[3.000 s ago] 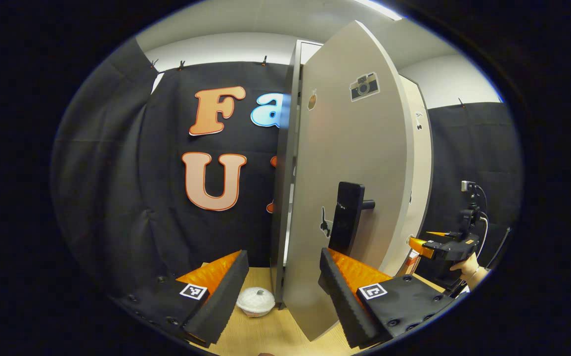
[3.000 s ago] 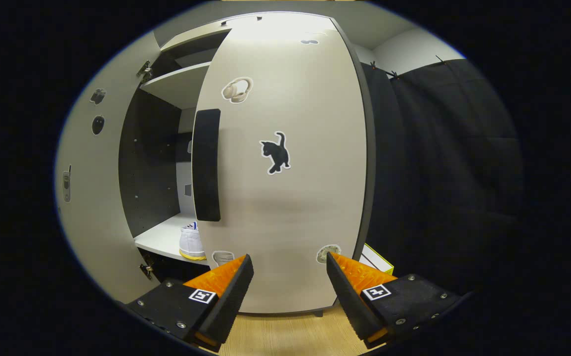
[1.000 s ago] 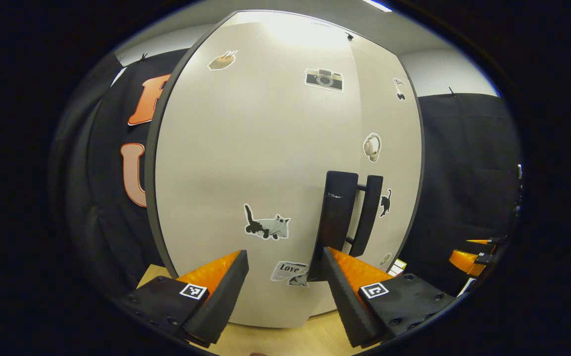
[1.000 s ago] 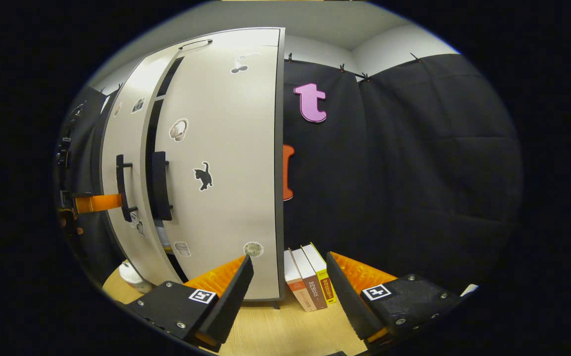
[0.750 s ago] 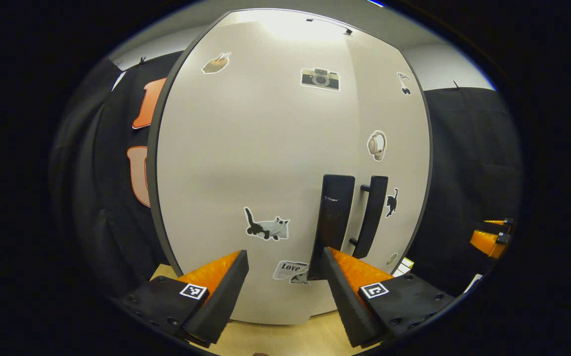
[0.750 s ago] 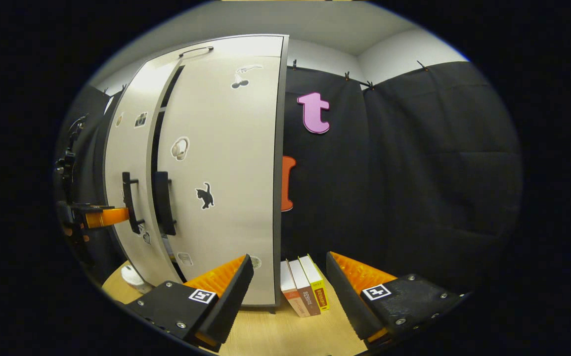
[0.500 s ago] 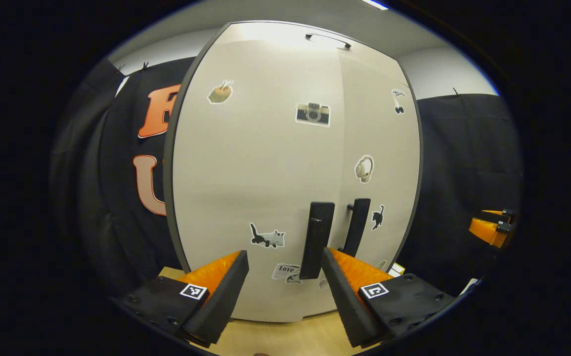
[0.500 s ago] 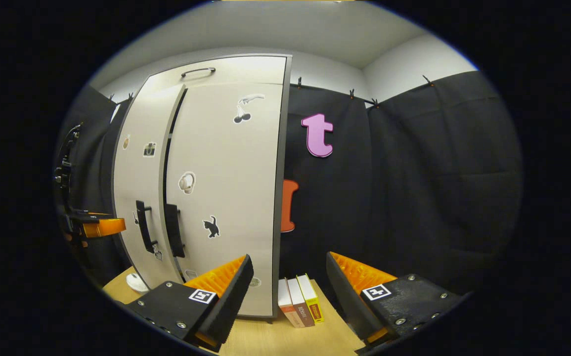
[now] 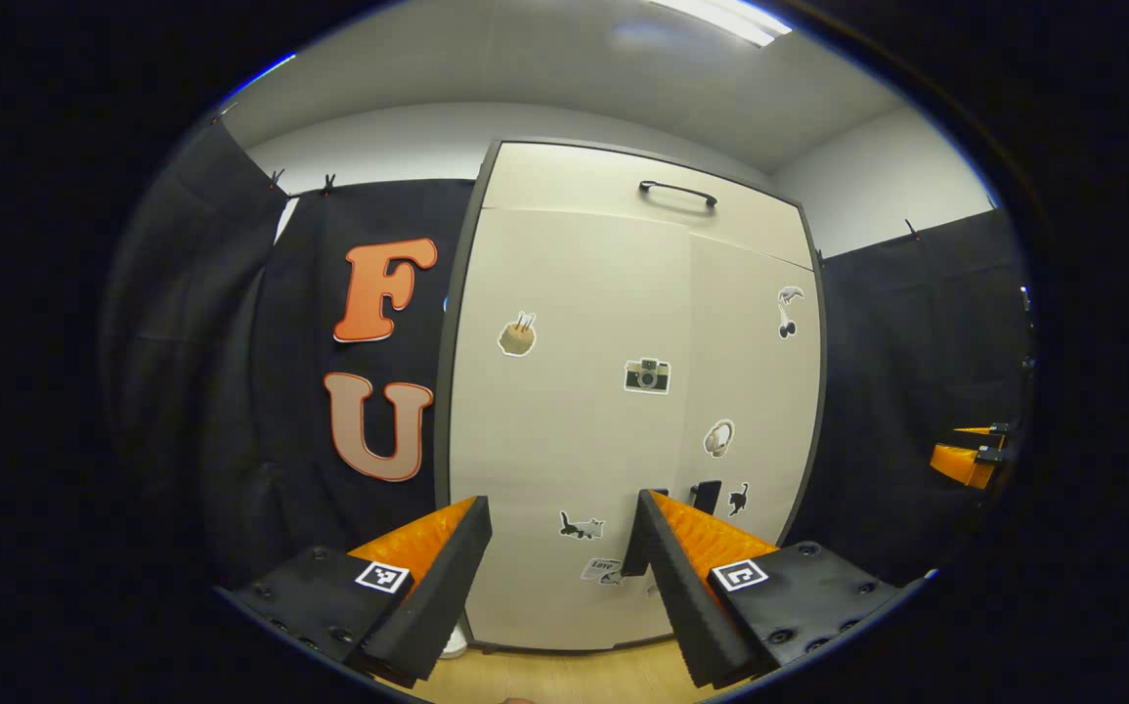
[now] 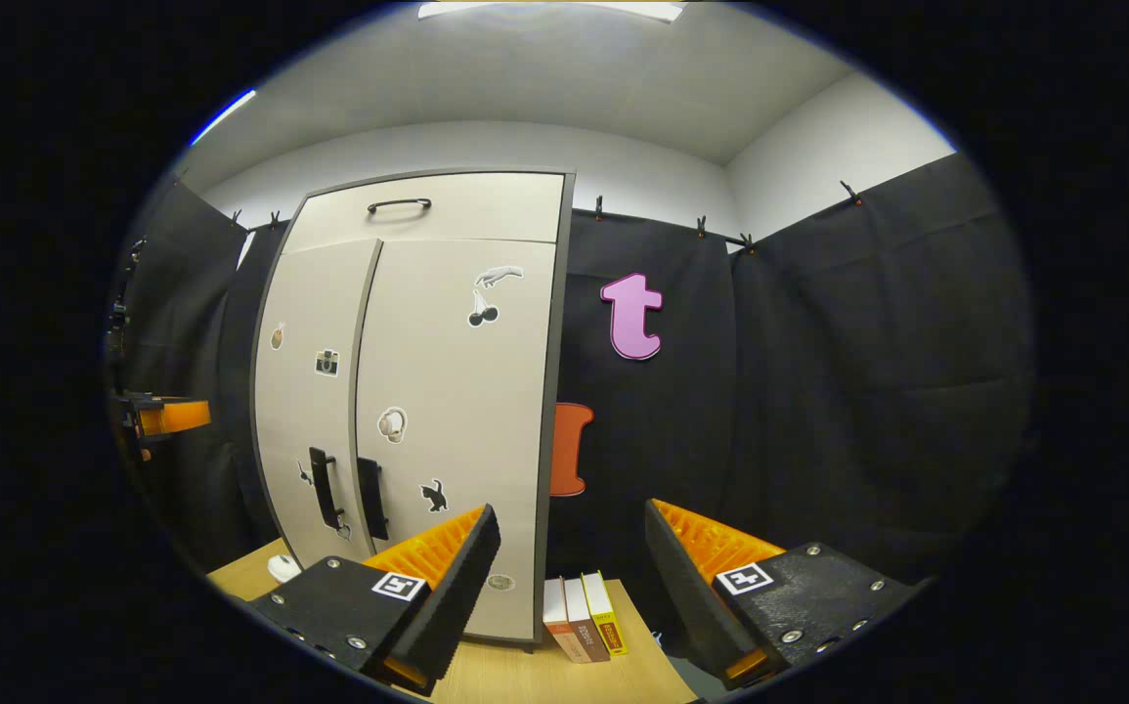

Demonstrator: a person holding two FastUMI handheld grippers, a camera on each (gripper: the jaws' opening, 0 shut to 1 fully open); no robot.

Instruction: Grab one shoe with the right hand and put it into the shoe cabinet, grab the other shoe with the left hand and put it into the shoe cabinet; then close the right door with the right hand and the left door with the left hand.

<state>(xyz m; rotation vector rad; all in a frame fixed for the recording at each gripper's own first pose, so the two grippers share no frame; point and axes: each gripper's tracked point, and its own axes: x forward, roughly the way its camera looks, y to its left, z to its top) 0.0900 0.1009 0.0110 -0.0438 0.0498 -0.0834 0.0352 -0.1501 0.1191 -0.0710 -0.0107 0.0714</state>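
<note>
Both grippers retreated; books point(image 10: 579, 616) (right gripper view).

Books point(image 10: 584, 619) stand just right of the cabinet point(image 10: 447, 391).

Readable text is scarce. One small sticker point(image 9: 604, 569) low on the shoe cabinet's left door point(image 9: 564, 440) carries print, too small to make out in the left gripper view. The three books point(image 10: 581, 616) standing beside the cabinet have spine print, also illegible. Square coded tags point(image 9: 380, 576) on the gripper bodies show patterns, no letters.
</note>
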